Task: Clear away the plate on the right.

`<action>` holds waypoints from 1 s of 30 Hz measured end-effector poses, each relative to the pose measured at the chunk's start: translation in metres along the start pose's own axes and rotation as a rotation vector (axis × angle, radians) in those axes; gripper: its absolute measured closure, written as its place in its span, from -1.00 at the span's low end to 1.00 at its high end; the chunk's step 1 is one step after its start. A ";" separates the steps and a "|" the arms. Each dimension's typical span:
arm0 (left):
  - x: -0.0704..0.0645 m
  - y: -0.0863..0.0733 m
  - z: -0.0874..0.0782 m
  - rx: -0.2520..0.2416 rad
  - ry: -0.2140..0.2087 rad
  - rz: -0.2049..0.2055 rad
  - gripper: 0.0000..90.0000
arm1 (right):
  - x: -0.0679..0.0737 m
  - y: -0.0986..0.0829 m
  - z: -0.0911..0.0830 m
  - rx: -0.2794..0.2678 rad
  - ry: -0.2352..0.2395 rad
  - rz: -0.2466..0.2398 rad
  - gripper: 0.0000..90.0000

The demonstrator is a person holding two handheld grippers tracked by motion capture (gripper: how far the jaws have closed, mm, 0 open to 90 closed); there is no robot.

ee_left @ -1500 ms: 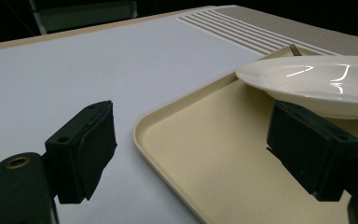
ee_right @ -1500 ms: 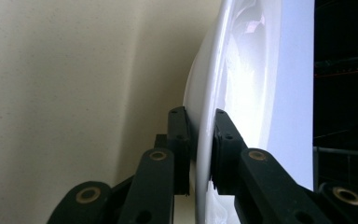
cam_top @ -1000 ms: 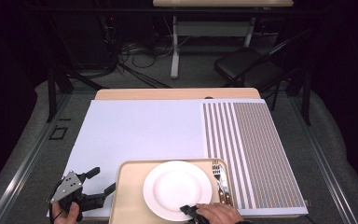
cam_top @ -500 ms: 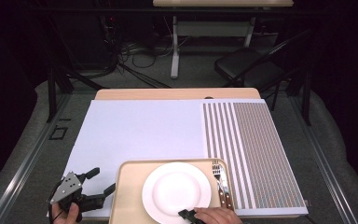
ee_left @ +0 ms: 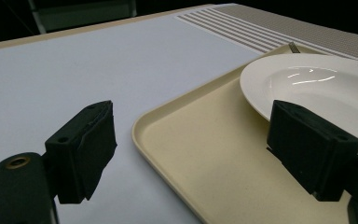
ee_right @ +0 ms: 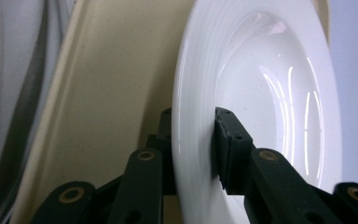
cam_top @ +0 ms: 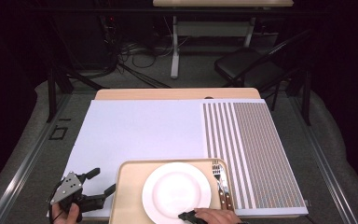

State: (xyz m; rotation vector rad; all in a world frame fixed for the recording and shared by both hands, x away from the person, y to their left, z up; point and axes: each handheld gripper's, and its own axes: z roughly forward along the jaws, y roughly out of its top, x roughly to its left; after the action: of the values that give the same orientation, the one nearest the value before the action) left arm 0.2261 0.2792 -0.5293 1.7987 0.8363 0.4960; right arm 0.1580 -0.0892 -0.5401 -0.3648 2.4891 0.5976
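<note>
- The left claw (cam_top: 98,183) sits at the near left corner of the counter (cam_top: 140,126), held in a hand (cam_top: 67,215), with its jaws spread wide apart and nothing between them.
- In the left gripper view, the left claw's jaws frame the near left corner of the tray (ee_left: 205,154); one pad hangs over the white mat, the other over the tray just beside the plate's rim, not touching it as far as I can tell.
- The tray (cam_top: 128,196) is beige and lies at the near edge of the counter, just right of the left claw.
- The plate (cam_top: 176,191) is white and round, in the middle of the tray, with its near rim toward the person.
- The right claw (cam_top: 189,216) is clamped on the plate's near rim; in the right gripper view (ee_right: 193,144), one jaw lies under the rim and the other presses on its upper face, so the plate (ee_right: 261,102) stretches away straight ahead of the jaws.
- The right hand (cam_top: 216,216) rests at the tray's near edge behind that claw.
- A fork (cam_top: 219,175) and a wooden-handled utensil lie side by side along the tray's right side, just beside the plate and apart from both claws.
- The striped mat (cam_top: 247,149) covers the right part of the counter.
</note>
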 end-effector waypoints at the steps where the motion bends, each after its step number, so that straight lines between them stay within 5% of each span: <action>1: 0.000 0.000 0.000 0.001 -0.001 0.000 -0.65 | 0.000 0.000 0.000 -0.001 0.006 0.003 0.61; 19: 0.000 0.000 0.002 0.007 -0.006 0.000 -0.65 | -0.006 -0.007 0.000 -0.032 0.106 0.089 0.21; 30: 0.000 0.000 0.002 0.007 -0.005 -0.001 -0.65 | -0.018 -0.015 -0.013 -0.132 0.172 0.220 -0.01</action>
State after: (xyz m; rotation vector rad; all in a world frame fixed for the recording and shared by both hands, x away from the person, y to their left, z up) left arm 0.2272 0.2777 -0.5296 1.8050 0.8357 0.4885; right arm 0.1730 -0.1062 -0.5252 -0.1990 2.6832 0.8546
